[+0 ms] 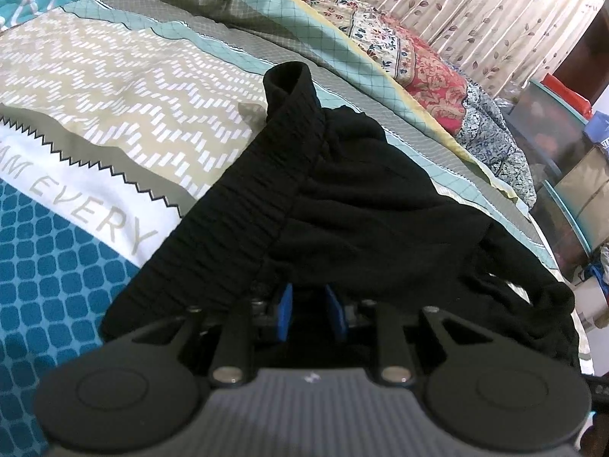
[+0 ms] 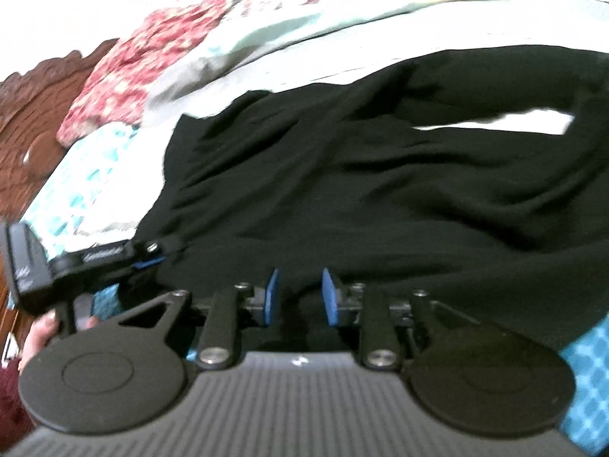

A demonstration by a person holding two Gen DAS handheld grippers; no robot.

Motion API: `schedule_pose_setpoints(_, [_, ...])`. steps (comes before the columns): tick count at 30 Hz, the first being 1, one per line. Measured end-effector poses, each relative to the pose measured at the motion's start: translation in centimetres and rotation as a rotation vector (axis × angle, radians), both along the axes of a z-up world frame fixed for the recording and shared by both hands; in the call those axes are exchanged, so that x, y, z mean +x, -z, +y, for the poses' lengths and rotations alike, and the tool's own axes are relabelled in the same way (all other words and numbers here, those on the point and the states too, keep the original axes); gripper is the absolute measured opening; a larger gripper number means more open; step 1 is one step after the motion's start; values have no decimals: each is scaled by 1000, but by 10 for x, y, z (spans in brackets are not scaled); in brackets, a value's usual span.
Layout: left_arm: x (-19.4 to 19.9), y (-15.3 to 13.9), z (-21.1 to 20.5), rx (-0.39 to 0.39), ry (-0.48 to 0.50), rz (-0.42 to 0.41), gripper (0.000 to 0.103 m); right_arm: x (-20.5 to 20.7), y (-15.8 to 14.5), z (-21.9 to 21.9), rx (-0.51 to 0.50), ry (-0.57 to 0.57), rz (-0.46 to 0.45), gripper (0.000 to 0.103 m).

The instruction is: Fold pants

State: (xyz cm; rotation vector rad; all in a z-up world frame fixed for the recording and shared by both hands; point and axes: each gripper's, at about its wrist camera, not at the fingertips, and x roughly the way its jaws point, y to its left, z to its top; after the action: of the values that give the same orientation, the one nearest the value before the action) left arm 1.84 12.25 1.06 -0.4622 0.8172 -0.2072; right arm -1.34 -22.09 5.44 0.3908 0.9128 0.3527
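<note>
Black pants (image 1: 342, 205) lie bunched on a patterned bedsheet (image 1: 114, 114), the ribbed elastic waistband (image 1: 243, 209) running up to a rolled end. My left gripper (image 1: 310, 304) has its blue pads closed on the waistband edge, fingertips buried in cloth. In the right wrist view the pants (image 2: 380, 160) spread across the bed. My right gripper (image 2: 298, 289) grips their near edge between the blue pads, with the cloth draped over the tips. The left gripper (image 2: 152, 257) shows at the left, also on the fabric.
A floral quilt (image 1: 418, 61) lies along the far side of the bed. Curtains (image 1: 475, 11) hang behind. Bins and boxes (image 1: 552, 141) stand at the right. A carved wooden headboard (image 2: 30, 114) is at the left. A hand (image 2: 38, 335) holds the left gripper.
</note>
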Motion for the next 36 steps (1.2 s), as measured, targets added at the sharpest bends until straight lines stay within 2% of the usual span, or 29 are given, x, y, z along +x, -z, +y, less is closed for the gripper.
schedule_pose_setpoints(3, [0, 0, 0, 3, -1, 2, 21, 3, 18, -4, -17, 19, 79, 28])
schedule_pose_setpoints(10, [0, -6, 1, -7, -4, 22, 23, 2, 13, -5, 0, 20, 50, 29])
schedule_pose_setpoints(13, [-8, -27, 10, -42, -19, -37, 45, 0, 4, -10, 7, 22, 9, 33])
schedule_pose_setpoints(14, [-10, -36, 14, -13, -43, -76, 56, 1, 3, -11, -1, 21, 3, 33])
schedule_pose_setpoints(15, [-11, -44, 19, 30, -79, -109, 61, 3, 2, -10, -9, 22, 1, 33])
schedule_pose_setpoints(16, [-9, -49, 25, 66, -122, -125, 61, 6, 1, -9, -10, 22, 1, 33])
schedule_pose_setpoints(18, [-4, -49, 41, 78, -196, -109, 64, 12, -4, -6, -7, 16, -3, 33])
schedule_pose_setpoints(21, [0, -34, 65, 22, -251, -17, 65, 26, -19, 5, -27, -18, -38, 33])
schedule_pose_setpoints(23, [-9, -24, 68, -25, -228, 2, 65, 39, -31, 19, -56, -52, -70, 37])
schedule_pose_setpoints(25, [-18, -19, 63, -11, -186, -6, 61, 55, -39, 34, -80, -89, -95, 41])
schedule_pose_setpoints(26, [-23, -18, 59, 4, -161, -15, 48, 66, -44, 44, -94, -109, -105, 41])
schedule_pose_setpoints(27, [-28, -18, 54, 19, -143, -26, 28, 79, -48, 57, -109, -132, -116, 41])
schedule_pose_setpoints(29, [-37, -21, 48, 73, -130, -70, 18, 106, -57, 84, -136, -173, -135, 42])
schedule_pose_setpoints(32, [-53, -35, 39, 119, -108, -149, 10, 151, -76, 133, -189, -233, -187, 45])
schedule_pose_setpoints(36, [-64, -48, 24, 179, -59, -219, 9, 198, -86, 190, -238, -318, -201, 49])
